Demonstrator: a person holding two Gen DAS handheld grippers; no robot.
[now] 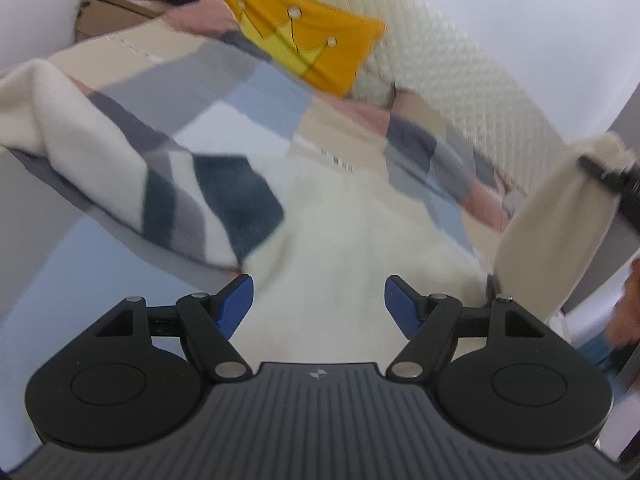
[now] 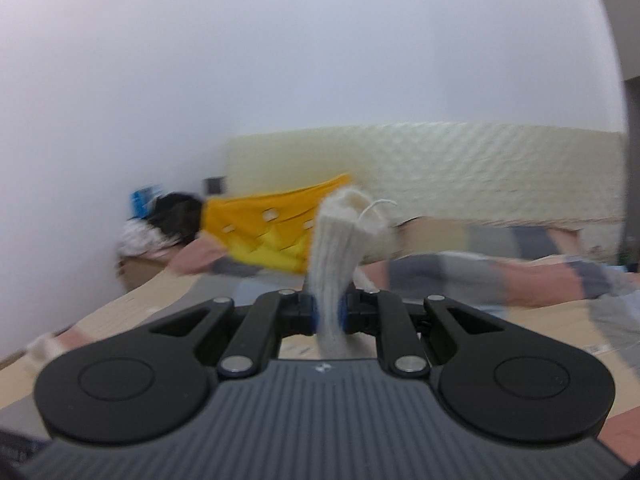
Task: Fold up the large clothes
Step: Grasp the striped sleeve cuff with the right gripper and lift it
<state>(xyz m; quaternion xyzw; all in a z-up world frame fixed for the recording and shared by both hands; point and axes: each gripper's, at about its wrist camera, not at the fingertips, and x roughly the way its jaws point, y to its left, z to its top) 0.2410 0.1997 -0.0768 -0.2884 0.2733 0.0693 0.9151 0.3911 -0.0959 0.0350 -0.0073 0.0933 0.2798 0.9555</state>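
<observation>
On the bed (image 1: 248, 92), a cream knit sweater (image 1: 344, 240) lies spread over the patchwork cover, its body running from just under the left tool (image 1: 319, 304) toward the headboard (image 1: 460, 80). The left tool's blue pads stand spread, with nothing between them. The right tool (image 2: 329, 314) is pressed together on a ribbed cream sleeve (image 2: 340, 236), which stands lifted off the bed on the right side. A patterned sleeve (image 1: 160, 184) lies across the left side. The coming fold probably carries the lifted sleeve leftward across the body, so the right hand is nearer. A yellow cushion (image 1: 296, 36) sits at the head end, well apart from the sweater; the blur hides the bed's near edge.
</observation>
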